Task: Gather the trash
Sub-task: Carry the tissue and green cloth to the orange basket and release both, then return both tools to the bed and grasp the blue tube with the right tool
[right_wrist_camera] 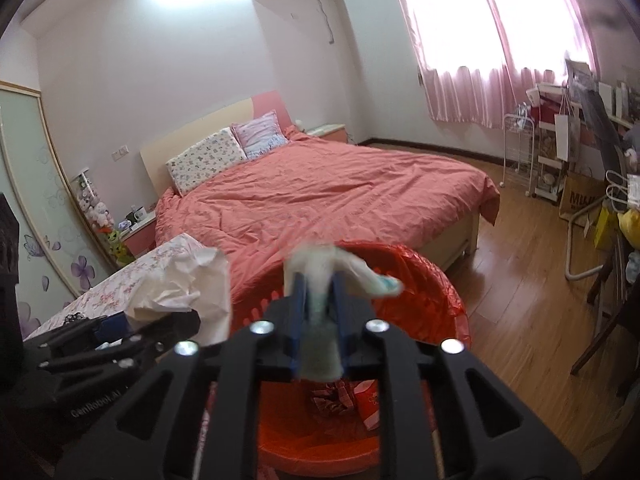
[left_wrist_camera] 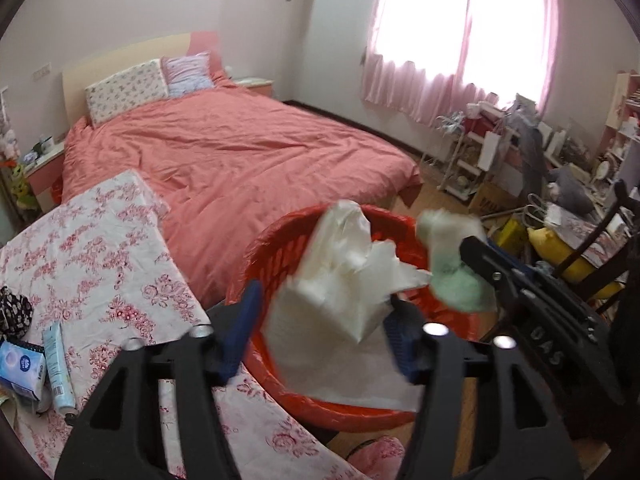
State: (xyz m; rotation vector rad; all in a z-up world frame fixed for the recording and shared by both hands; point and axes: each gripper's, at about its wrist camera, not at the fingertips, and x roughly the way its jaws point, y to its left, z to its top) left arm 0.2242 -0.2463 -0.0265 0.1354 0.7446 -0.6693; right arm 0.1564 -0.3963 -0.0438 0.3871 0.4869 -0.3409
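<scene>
Both tongs hang over the red basket [left_wrist_camera: 280, 236] near the foot of the bed [left_wrist_camera: 240, 152]. Left tongs [left_wrist_camera: 320, 328] stand spread, crumpled white tissue [left_wrist_camera: 344, 280] loose between the blue pads, above the basket's mouth. Right tongs [right_wrist_camera: 318, 300] are nearly together, with a blurred white and green wad [right_wrist_camera: 316, 276] between their pads. At left, a floral-clothed desk [left_wrist_camera: 100, 248] touches the basket.

A red basket [left_wrist_camera: 352, 412] with a red liner, crumpled white paper [left_wrist_camera: 344, 280], a pale green and white wad [left_wrist_camera: 456, 264], a salmon-pink duvet [left_wrist_camera: 224, 160], a white cloth [left_wrist_camera: 92, 264] printed with red flowers, sheer pink curtains [left_wrist_camera: 440, 80], blue pads [left_wrist_camera: 244, 332] on black hand-held gripper arms
</scene>
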